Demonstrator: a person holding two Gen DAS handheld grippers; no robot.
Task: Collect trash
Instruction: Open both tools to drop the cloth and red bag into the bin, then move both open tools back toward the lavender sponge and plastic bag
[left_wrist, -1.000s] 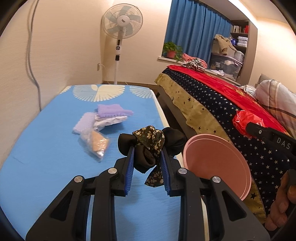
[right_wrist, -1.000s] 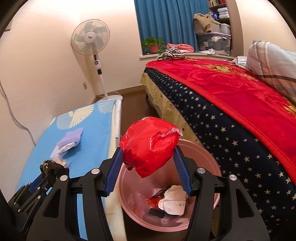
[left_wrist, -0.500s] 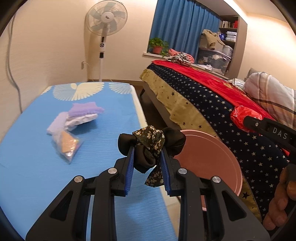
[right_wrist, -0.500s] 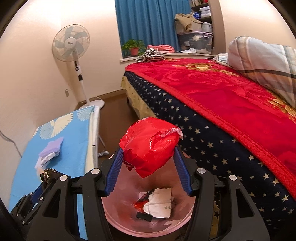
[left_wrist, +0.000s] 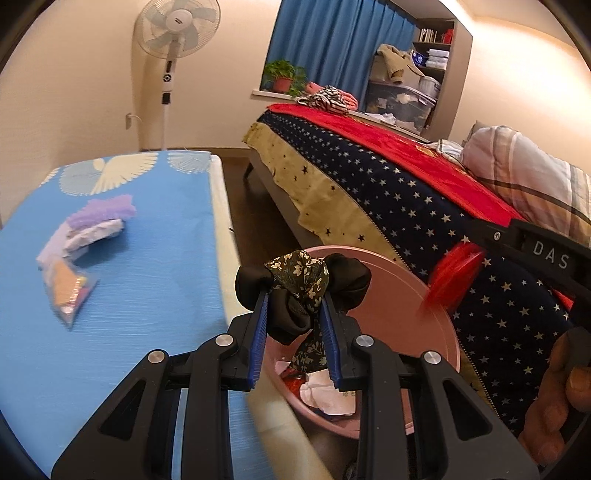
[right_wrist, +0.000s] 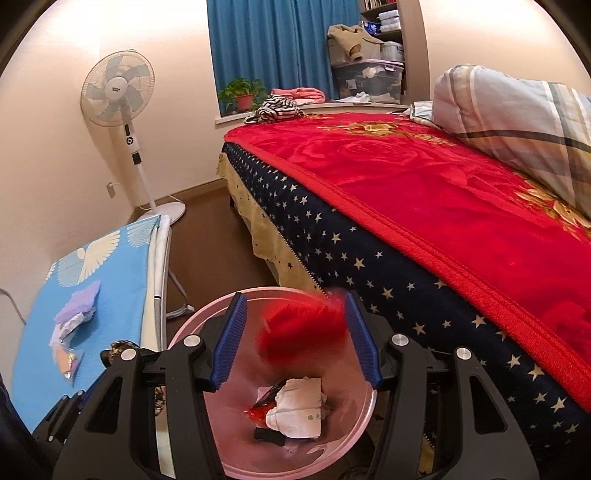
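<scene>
Falling red wrapper (right_wrist: 303, 332) (blurred) over bin (right_wrist: 365, 413)

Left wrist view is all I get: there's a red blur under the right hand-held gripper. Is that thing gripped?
Observer: No firm grip shows. In the right wrist view the red bag hangs blurred between the right hand-held gripper's open pads, with a gap beside one pad.
Operator: Is it over the bin?
Observer: Yes, the bin's opening lies right below it.
Operator: What's at the bin's bottom?
Observer: A crumpled white paper, a small red wrapper and something black.
</scene>
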